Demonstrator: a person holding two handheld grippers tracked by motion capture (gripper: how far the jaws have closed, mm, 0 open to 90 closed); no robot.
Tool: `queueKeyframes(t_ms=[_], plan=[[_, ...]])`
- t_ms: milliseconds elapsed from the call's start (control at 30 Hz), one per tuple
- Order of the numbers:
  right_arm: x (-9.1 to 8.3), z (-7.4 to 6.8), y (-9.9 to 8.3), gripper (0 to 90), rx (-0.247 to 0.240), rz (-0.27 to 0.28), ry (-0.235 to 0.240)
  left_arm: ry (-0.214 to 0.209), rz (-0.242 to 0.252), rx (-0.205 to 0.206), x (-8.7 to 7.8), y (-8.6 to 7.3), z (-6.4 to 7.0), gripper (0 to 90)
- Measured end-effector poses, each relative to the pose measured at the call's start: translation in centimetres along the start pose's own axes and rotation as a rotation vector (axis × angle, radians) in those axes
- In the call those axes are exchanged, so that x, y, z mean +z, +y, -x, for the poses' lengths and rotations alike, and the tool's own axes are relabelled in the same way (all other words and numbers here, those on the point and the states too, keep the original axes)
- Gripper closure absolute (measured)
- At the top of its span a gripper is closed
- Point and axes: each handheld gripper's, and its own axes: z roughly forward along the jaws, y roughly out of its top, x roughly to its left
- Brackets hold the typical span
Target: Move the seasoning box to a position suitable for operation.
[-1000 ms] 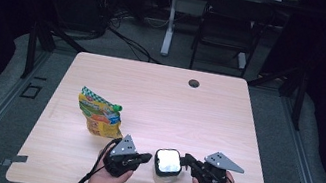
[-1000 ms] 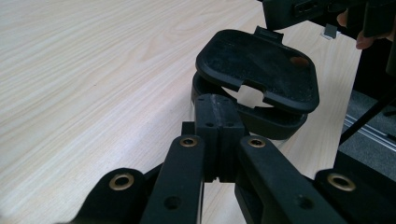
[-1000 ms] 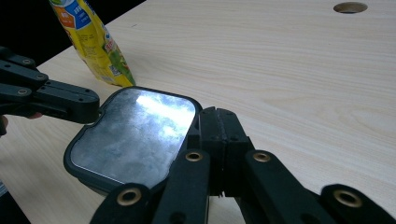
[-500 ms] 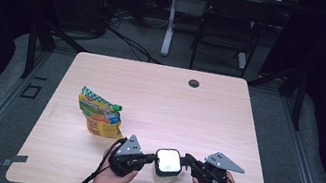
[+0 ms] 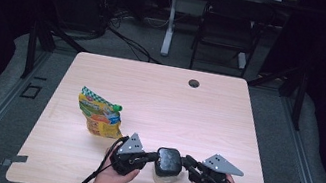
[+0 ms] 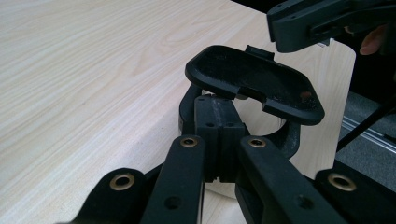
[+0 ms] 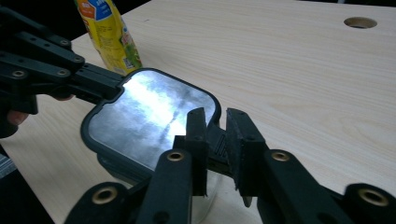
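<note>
A small clear container [image 5: 165,177] with a black lid [image 5: 168,160] stands near the table's front edge, between my two grippers. My left gripper [image 5: 152,158] comes at it from the left. In the left gripper view its jaws [image 6: 218,135] are shut on the black rim just under the lid [image 6: 252,79], which is tipped up and shows its underside. My right gripper [image 5: 185,164] is on the other side. In the right gripper view it [image 7: 218,140] is shut on the near edge of the glossy lid [image 7: 149,116].
A yellow and green snack bag [image 5: 98,115] lies on the table [image 5: 225,128] to the left, close behind the left hand. A round cable hole [image 5: 194,83] sits near the far edge. A chair and cables stand on the floor beyond.
The lid's top, bright with reflected light before, now looks dark, so it has tipped. Both grippers have stayed at the container.
</note>
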Motion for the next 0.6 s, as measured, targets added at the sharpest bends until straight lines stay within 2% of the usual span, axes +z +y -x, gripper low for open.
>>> queueKeyframes(t_ms=[133,200,333,400,600], plan=[[-0.7,-0.6,0.3,70.1,-0.035,0.012,0.020,-0.001,0.004,0.006,-0.1,0.3,0.0,90.0],[-1.0,-1.1,0.3,62.6,-0.065,0.007,0.033,0.000,0.005,0.012,-0.2,0.6,0.0,90.0],[-1.3,-2.1,0.1,49.4,-0.106,0.011,0.027,0.002,0.016,0.022,-0.3,1.1,0.1,90.0],[-1.4,-2.5,-0.3,46.6,-0.129,0.004,0.023,0.001,0.015,0.024,-0.3,1.3,0.2,90.0],[-1.0,-2.8,-1.2,44.4,-0.127,-0.001,0.042,0.002,0.016,0.026,-0.2,1.6,0.3,90.0]])
